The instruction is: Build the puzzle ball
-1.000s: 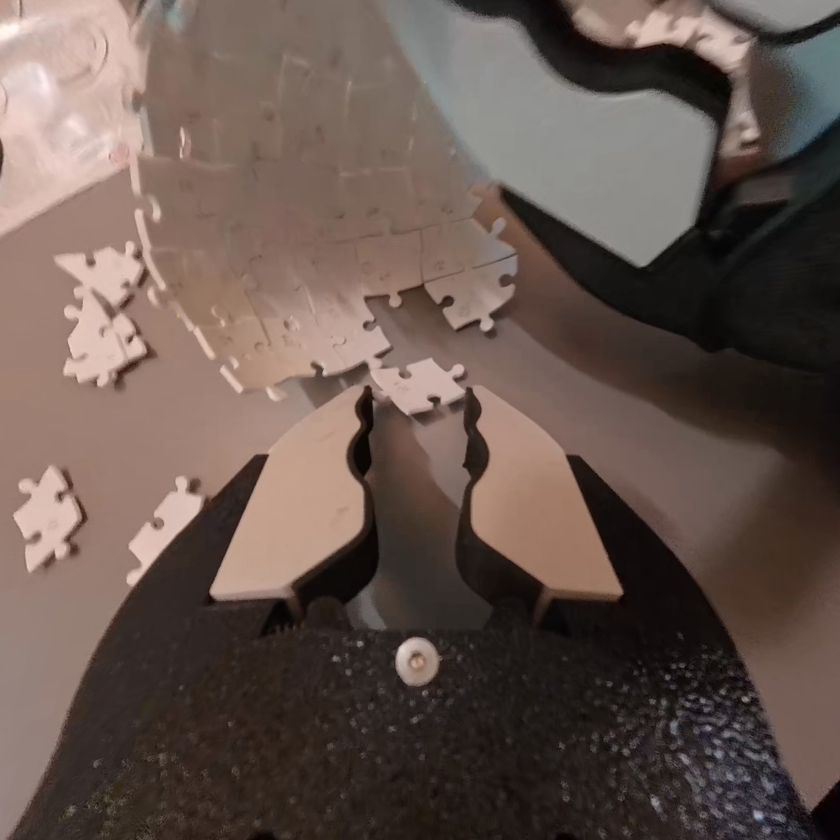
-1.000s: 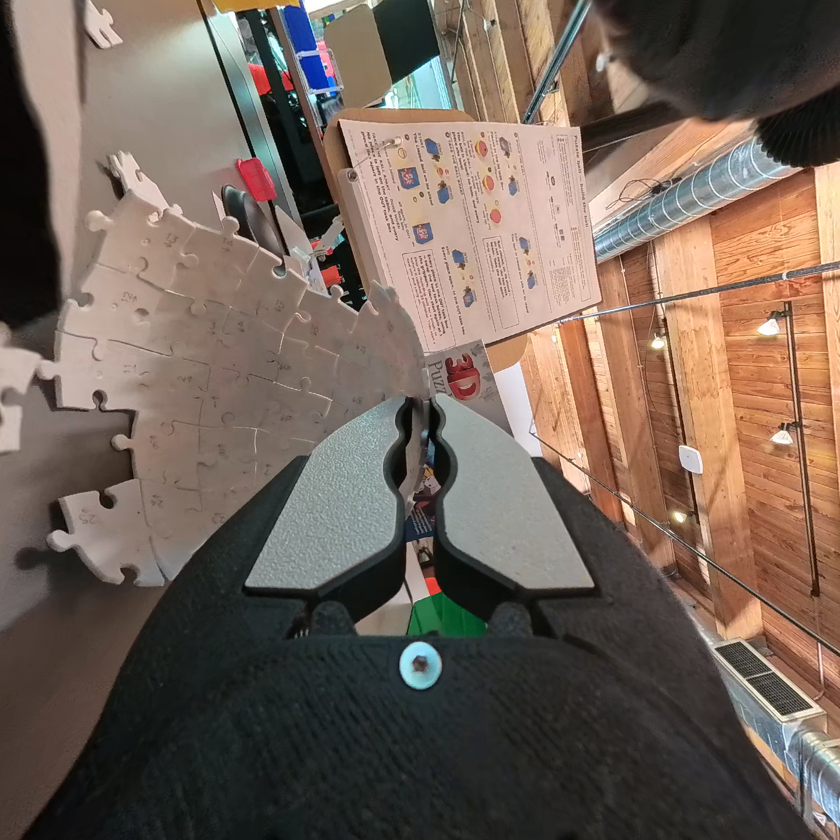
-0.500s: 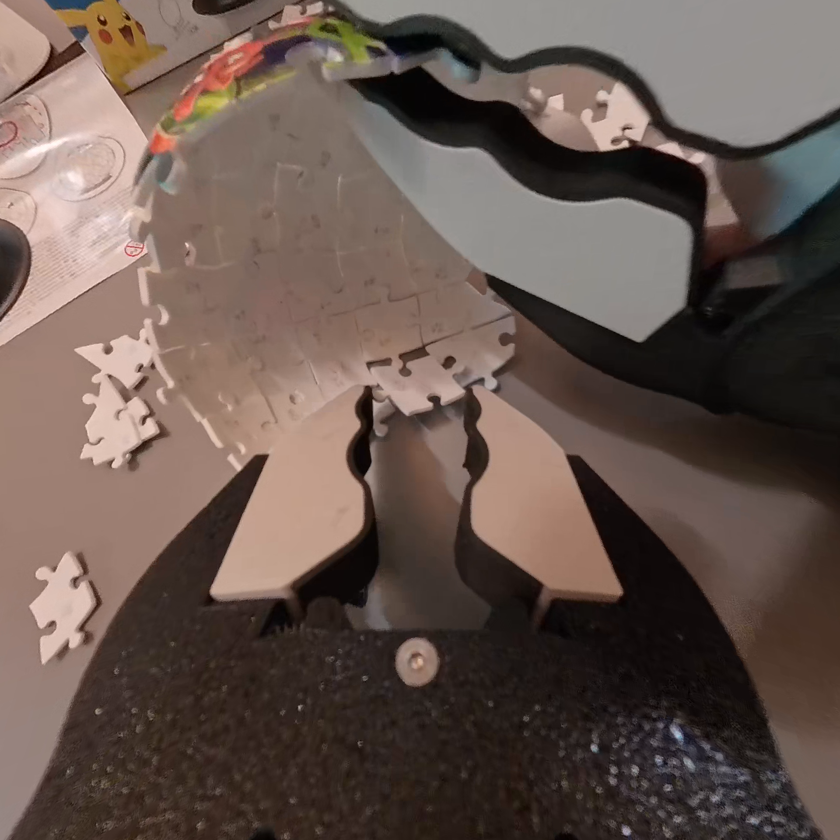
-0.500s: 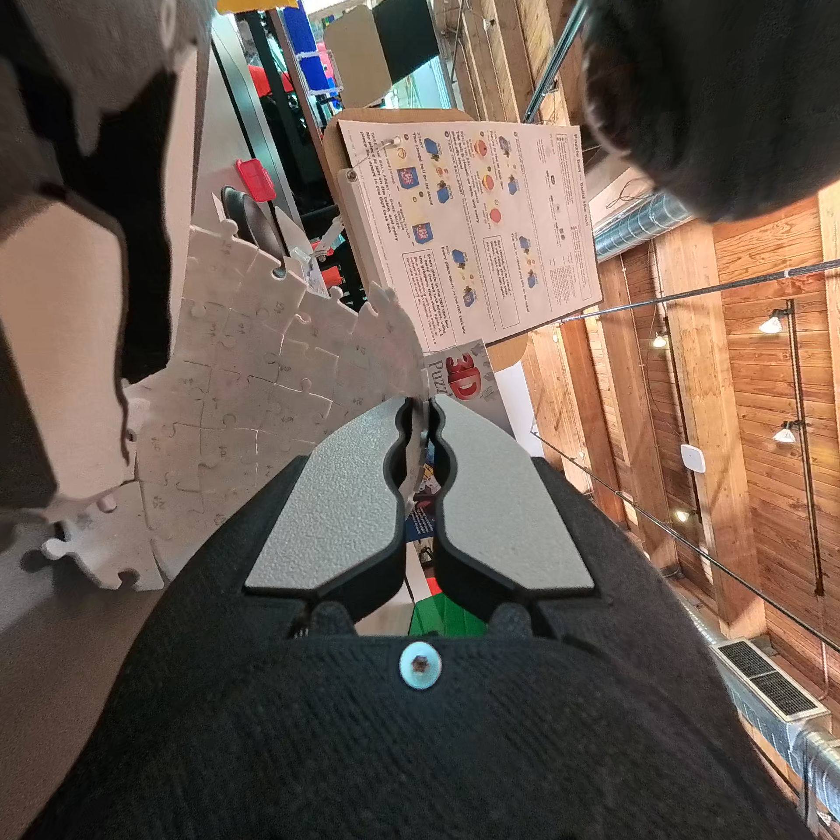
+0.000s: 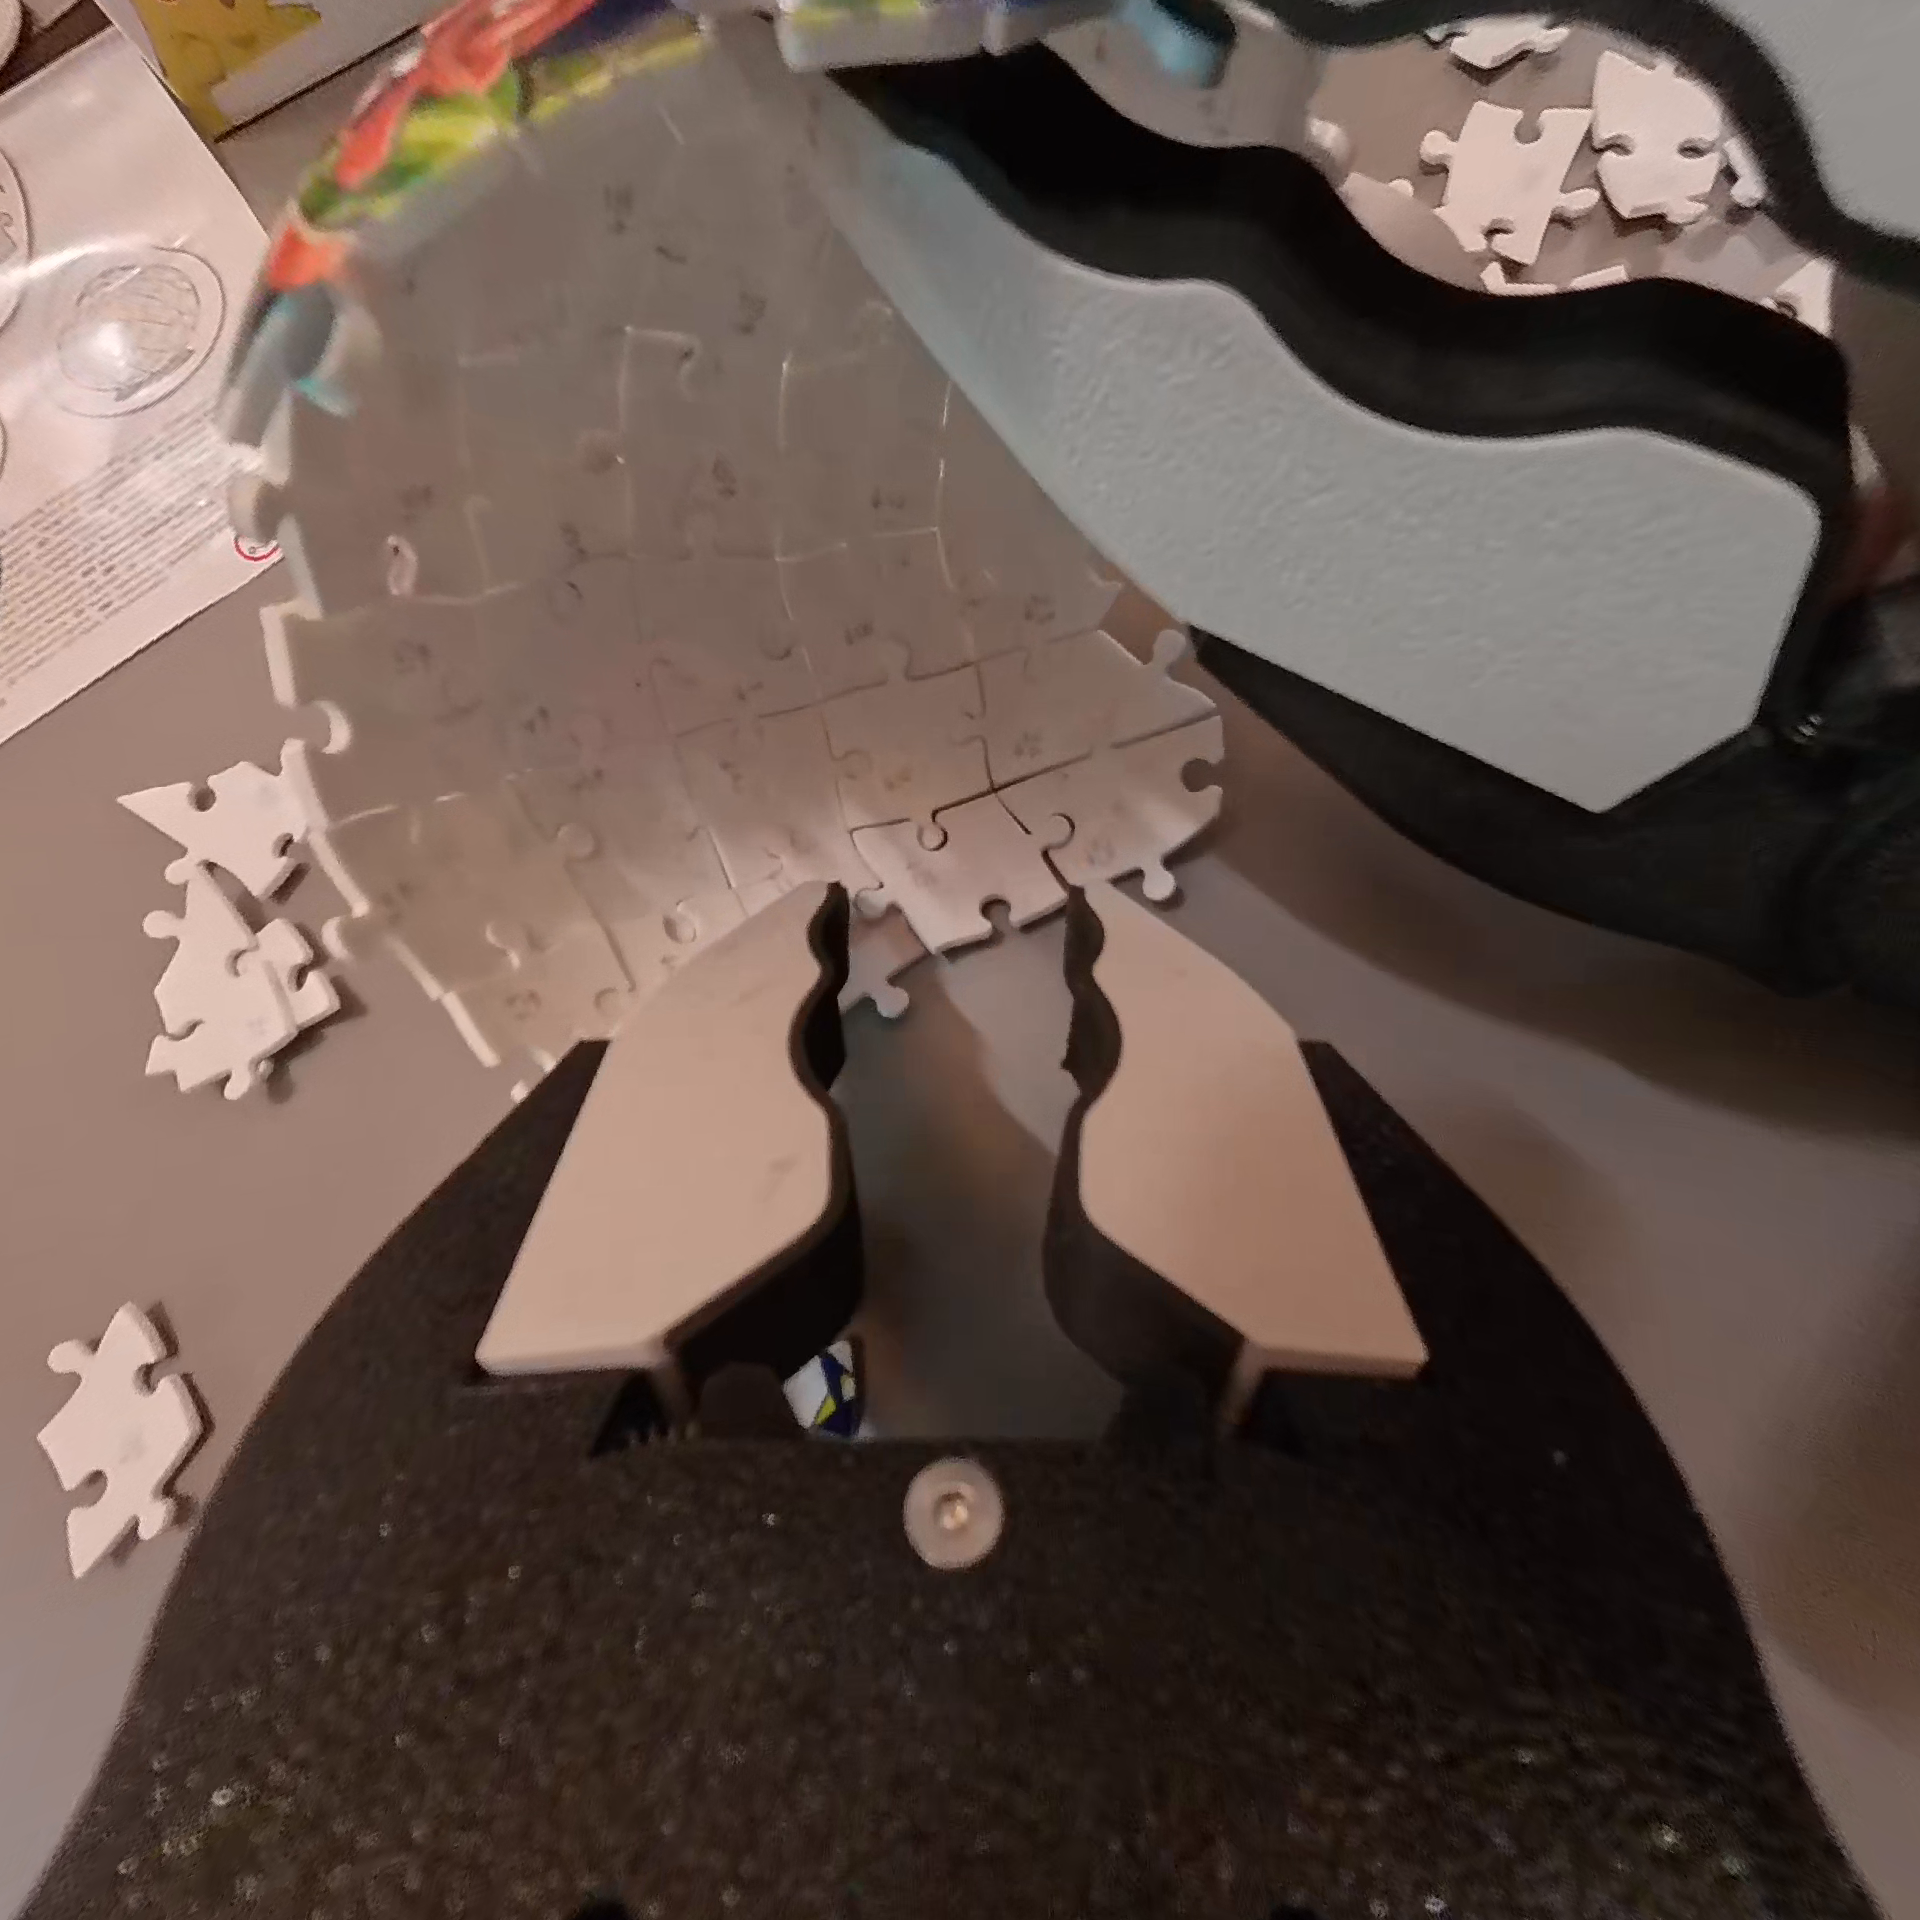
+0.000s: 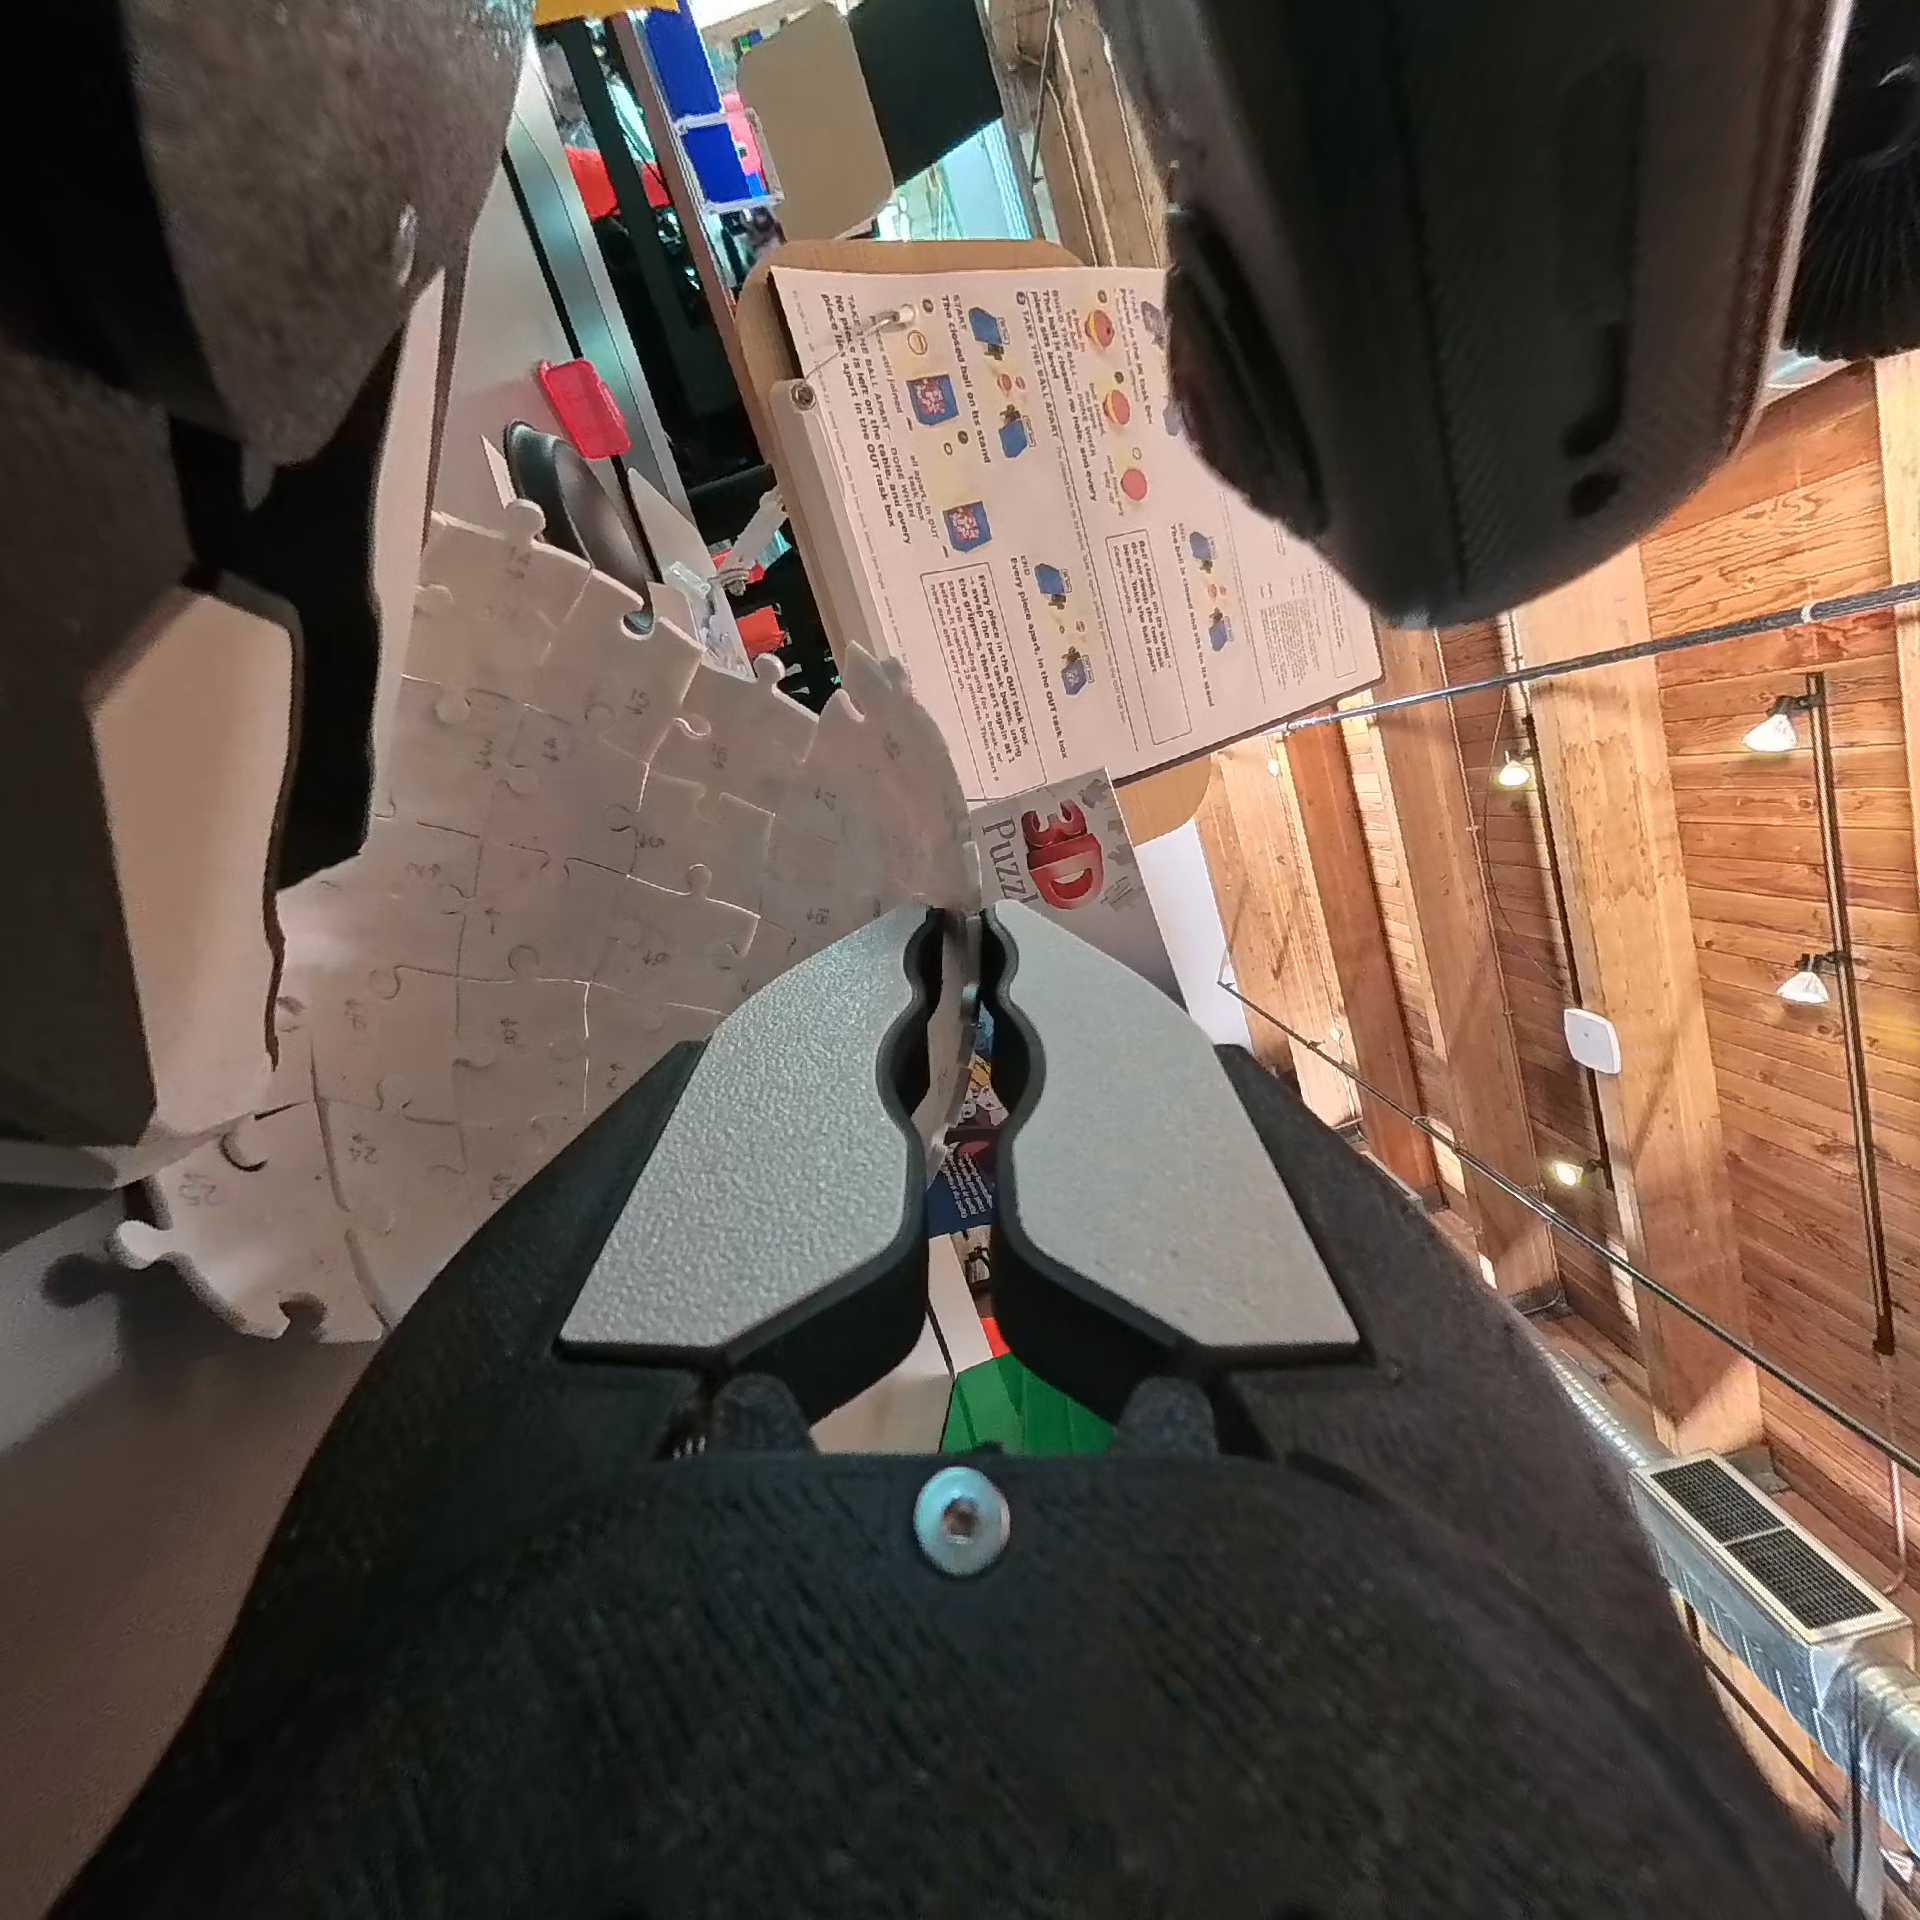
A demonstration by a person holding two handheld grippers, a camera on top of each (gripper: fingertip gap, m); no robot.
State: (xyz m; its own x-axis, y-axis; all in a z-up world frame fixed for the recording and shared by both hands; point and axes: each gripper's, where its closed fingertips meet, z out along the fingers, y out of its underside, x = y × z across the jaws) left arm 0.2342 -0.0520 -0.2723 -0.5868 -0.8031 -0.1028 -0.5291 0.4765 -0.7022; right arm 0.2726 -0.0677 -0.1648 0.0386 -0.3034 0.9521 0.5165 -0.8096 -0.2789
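Filling the upper middle of the left wrist view, curved puzzle shell (image 5: 665,582), grey inner side facing the camera, colourful print on its upper-left rim, held above the grey counter (image 5: 1351,1039). Right tool (image 6: 961,925) is clamped on the shell's edge, jaws nearly together with the thin edge between them; it also fills the upper right of the left view. Left tool (image 5: 951,920) sits lower centre, jaws parted, tips just at a piece (image 5: 961,868) on the shell's bottom edge; cannot tell if it grips it. Instruction sheet (image 5: 94,416) upper left. Loose pieces (image 5: 223,935) at left, one more (image 5: 114,1439) lower left, a pile (image 5: 1558,166) top right.
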